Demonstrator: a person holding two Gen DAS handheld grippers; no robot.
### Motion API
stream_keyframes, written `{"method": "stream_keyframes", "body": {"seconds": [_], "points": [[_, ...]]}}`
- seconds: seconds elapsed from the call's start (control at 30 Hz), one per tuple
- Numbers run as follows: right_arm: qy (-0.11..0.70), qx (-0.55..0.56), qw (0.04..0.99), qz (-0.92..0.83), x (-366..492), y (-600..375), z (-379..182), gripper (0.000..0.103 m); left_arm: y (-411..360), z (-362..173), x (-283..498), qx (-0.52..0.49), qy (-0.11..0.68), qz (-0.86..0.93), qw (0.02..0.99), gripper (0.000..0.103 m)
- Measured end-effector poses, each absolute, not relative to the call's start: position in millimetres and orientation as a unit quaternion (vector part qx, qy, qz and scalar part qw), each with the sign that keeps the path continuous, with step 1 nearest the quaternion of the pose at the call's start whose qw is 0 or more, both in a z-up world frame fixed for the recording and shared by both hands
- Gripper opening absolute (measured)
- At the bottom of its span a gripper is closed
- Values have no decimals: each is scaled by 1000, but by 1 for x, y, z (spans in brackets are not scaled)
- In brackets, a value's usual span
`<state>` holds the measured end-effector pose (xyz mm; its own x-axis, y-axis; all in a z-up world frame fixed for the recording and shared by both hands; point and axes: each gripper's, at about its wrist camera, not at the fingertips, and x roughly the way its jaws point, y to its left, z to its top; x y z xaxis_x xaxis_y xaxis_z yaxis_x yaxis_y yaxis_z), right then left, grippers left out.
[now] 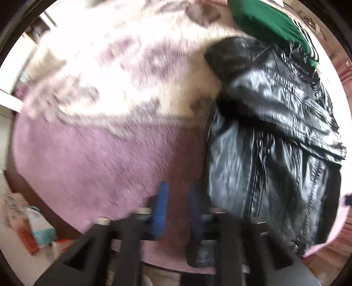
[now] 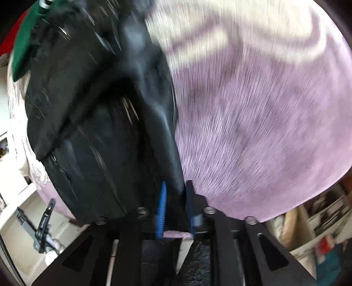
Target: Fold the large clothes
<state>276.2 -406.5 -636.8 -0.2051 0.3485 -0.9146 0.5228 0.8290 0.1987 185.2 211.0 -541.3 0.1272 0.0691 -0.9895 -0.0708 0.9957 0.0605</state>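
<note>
Jacket point(image 1: 275, 123), black and glossy, lies on a lilac blanket point(image 1: 88, 154) that covers most of both views; we see one jacket, its zip running down the front, and a single green garment point(image 1: 268, 19) beyond its far end. Both pictures are smeared by motion, so seams and the blanket's pale pattern are hard to read, and the fisheye rims cut off the jacket's edges. We count two grippers, each with two blue pads. Our left gripper point(image 1: 179, 204) points down at the blanket just beside the jacket's edge; its jaws stand moderately apart with only blanket showing between them and nothing gripped. Our right gripper point(image 2: 176, 198) tilts steeply down at the jacket's edge, where dark cloth meets lilac. Its jaws are narrow, and a fold of the jacket runs down between the pads, but blur keeps us from telling whether they pinch it. Clutter beside the bed stays indistinct.
</note>
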Motion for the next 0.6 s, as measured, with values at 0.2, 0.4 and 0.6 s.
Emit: {"method": "stream_keyframes", "body": {"seconds": [0.2,0.4,0.6], "points": [[728,216,650,-32,361,-461,-619,51,144,-540,197,33,626,114,771,95],[703,153,693,34,483,-468,-673,52,80,-567,204,59,628,192,752,95],[735,66,668,94,531,-470,-723,52,54,-590,219,59,640,251,724,95]]}}
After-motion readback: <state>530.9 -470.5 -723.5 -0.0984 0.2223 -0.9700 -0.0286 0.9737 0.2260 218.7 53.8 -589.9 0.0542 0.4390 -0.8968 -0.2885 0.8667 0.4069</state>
